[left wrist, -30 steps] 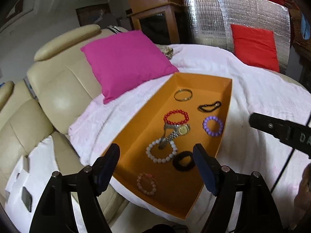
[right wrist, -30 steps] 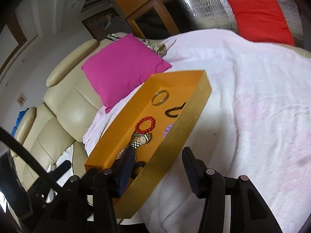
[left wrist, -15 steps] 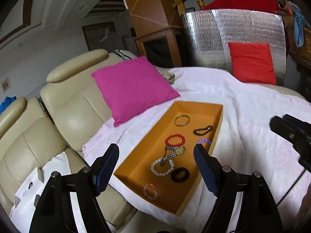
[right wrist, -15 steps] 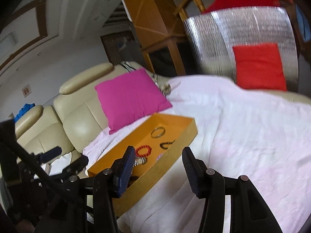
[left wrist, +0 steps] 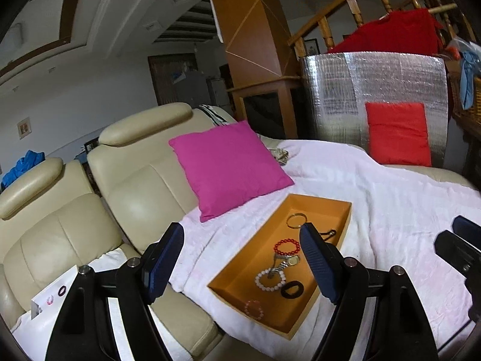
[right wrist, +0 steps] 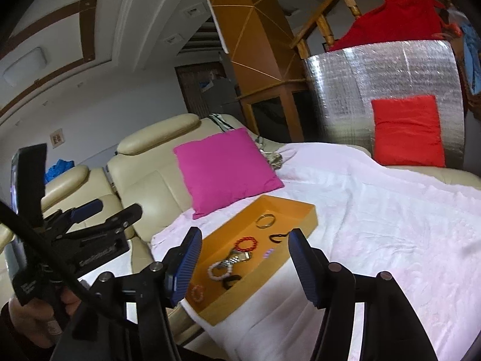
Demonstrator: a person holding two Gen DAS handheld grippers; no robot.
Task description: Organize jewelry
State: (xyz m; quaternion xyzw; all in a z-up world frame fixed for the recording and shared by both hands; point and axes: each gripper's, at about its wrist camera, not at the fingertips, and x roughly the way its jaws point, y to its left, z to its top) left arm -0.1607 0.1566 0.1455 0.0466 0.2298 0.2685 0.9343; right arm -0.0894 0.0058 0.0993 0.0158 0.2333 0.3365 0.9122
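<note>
An orange tray (left wrist: 240,273) (right wrist: 303,210) lies on a white blanket over a sofa. In it lie a gold bangle (left wrist: 296,220), a red bead bracelet (left wrist: 287,247) (right wrist: 246,243), a metal watch (left wrist: 284,262) (right wrist: 236,259), a white bead bracelet (left wrist: 269,281), a black hair tie (left wrist: 292,289), a pink bead bracelet (left wrist: 253,308) and a black clip (right wrist: 277,237). My left gripper (left wrist: 242,266) is open and empty, well back from the tray. My right gripper (right wrist: 245,266) is open and empty, also held back from the tray.
A magenta cushion (left wrist: 230,167) leans on the cream sofa back left of the tray. A red cushion (left wrist: 398,134) stands against a silver foil panel behind. A white card with small items (left wrist: 55,296) lies on the left seat.
Both grippers have pulled back and up from the tray, so it looks smaller and more of the room shows. The jewelry in the tray has not moved.
</note>
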